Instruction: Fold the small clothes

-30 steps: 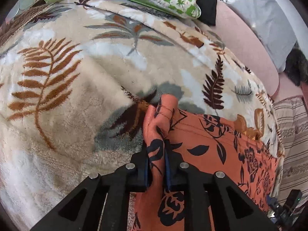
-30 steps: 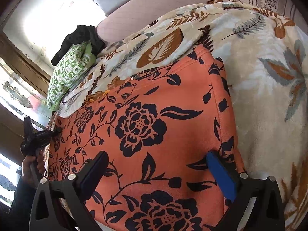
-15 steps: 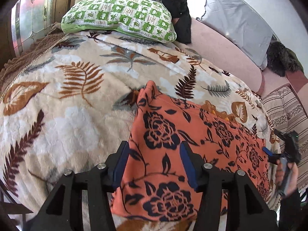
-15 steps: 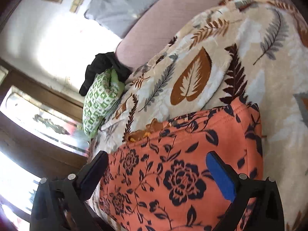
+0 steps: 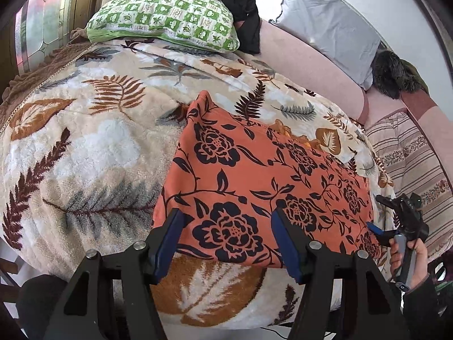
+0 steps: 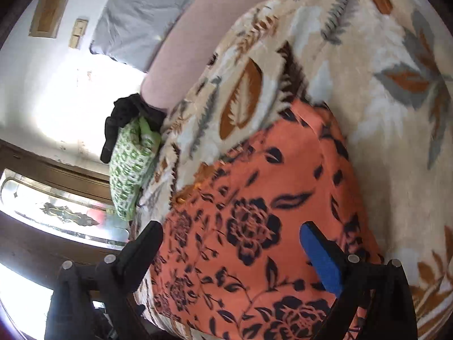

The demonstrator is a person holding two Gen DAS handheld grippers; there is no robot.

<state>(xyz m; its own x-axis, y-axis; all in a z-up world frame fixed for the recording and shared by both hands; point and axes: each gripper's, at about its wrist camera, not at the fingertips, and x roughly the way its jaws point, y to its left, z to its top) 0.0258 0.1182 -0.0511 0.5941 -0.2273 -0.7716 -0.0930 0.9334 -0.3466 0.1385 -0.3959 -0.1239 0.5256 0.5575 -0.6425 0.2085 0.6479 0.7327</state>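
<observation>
An orange garment with black flowers (image 5: 254,175) lies spread flat on a leaf-patterned fleece blanket (image 5: 93,147); it also shows in the right wrist view (image 6: 263,226). My left gripper (image 5: 226,240) is open and empty, held above the garment's near left corner. My right gripper (image 6: 232,252) is open and empty, above the garment's right end. The right gripper also shows in the left wrist view (image 5: 396,223), held by a hand at the garment's right edge.
A green patterned pillow (image 5: 167,19) with a black garment (image 5: 235,0) lies at the far end. A grey pillow (image 5: 331,28) leans on a pink sofa back (image 5: 305,65). A striped cushion (image 5: 410,158) sits right. A window (image 6: 56,212) is at the left.
My left gripper let go of the garment's corner, opened and drew back. The garment now lies flat. My right gripper stayed open and tilted up and back.
</observation>
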